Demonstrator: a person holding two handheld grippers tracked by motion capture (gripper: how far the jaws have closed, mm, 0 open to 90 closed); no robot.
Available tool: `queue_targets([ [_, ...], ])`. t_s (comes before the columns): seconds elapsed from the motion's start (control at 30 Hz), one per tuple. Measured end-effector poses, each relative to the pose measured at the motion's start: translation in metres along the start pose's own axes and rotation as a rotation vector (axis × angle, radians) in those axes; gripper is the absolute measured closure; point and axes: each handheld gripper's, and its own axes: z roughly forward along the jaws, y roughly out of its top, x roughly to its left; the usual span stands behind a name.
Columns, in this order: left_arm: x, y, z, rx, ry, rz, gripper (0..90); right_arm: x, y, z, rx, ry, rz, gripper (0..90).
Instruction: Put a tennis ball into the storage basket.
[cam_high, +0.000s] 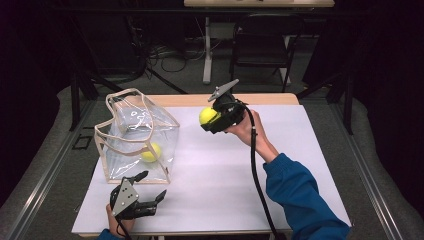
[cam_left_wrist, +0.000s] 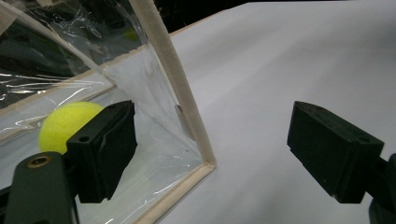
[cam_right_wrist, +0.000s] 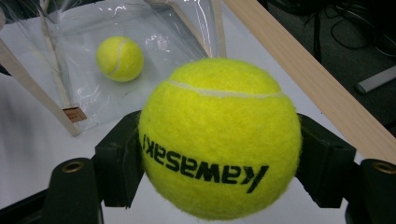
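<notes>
My right gripper (cam_high: 210, 120) is shut on a yellow tennis ball (cam_high: 207, 115), lifted above the white table top to the right of a clear plastic bag (cam_high: 136, 137) with beige trim. In the right gripper view the held tennis ball (cam_right_wrist: 219, 137) sits squeezed between both pads, and a second tennis ball (cam_right_wrist: 120, 58) lies inside the bag beyond it. That second ball (cam_high: 151, 152) rests on the bag's floor. My left gripper (cam_high: 152, 187) stands open near the bag's front corner. In the left gripper view the bag's trimmed corner (cam_left_wrist: 196, 140) lies between the jaws, untouched, with the ball (cam_left_wrist: 65, 126) behind the left jaw.
The white table top (cam_high: 240, 180) has a wooden strip along its far edge (cam_high: 260, 99). Beyond it stand a dark chair (cam_high: 262, 42) and a desk leg with cables on the floor. A black cable (cam_high: 256, 170) trails from the right gripper toward the front edge.
</notes>
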Motion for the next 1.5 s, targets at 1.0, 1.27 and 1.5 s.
queue_targets([
  [1.0, 0.001, 0.0, -0.001, -0.006, 0.001, -0.004, 15.8, 0.005, 0.025, 0.008, -0.025, 0.024, -0.023, 26.2],
  [1.27, 0.001, 0.0, -0.001, -0.006, -0.001, -0.004, 15.8, 0.005, 0.032, 0.007, -0.038, 0.025, -0.029, 26.2],
  [1.5, 0.001, 0.0, -0.001, -0.007, 0.0, -0.002, 15.8, 0.007, 0.039, 0.007, -0.054, 0.026, -0.032, 26.2],
])
